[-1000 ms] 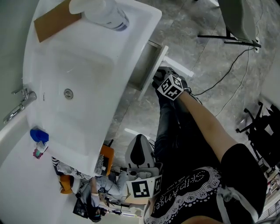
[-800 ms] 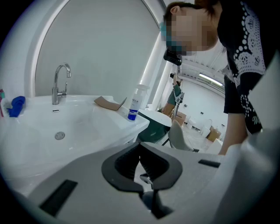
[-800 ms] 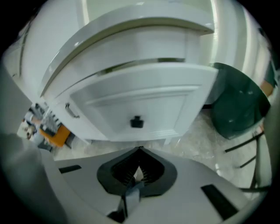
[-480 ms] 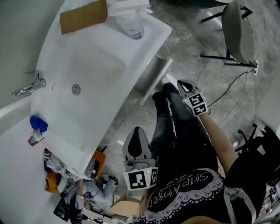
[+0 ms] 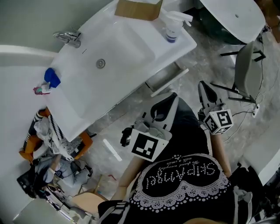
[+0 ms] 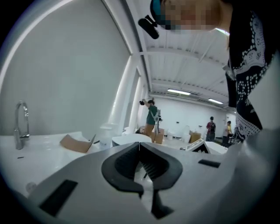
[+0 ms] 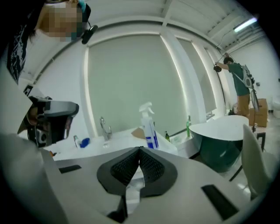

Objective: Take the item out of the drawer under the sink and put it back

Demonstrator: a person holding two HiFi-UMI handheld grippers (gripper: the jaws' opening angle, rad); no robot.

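The white sink [image 5: 144,65] spans the top of the head view. Beneath its right end, the drawer [image 5: 169,81] stands partly pulled out; its inside is hidden and no item shows. My left gripper [image 5: 171,99] hovers below the drawer, jaws shut and empty, their tips meeting [image 6: 139,144] in the left gripper view. My right gripper [image 5: 202,84] is to the right of the drawer, clear of it. It is also shut on nothing, as its meeting tips [image 7: 140,148] show in the right gripper view.
A spray bottle [image 5: 171,27], a cardboard piece [image 5: 138,8], a faucet [image 5: 68,37] and a blue object [image 5: 52,78] sit on the sink. Bags and clutter [image 5: 52,148] lie on the floor at left. A chair [image 5: 247,65] and a tub [image 5: 232,17] stand at right.
My right gripper left the drawer front, drew back to the right and closed. My left gripper rose from near the floor toward the drawer. The head view swung round.
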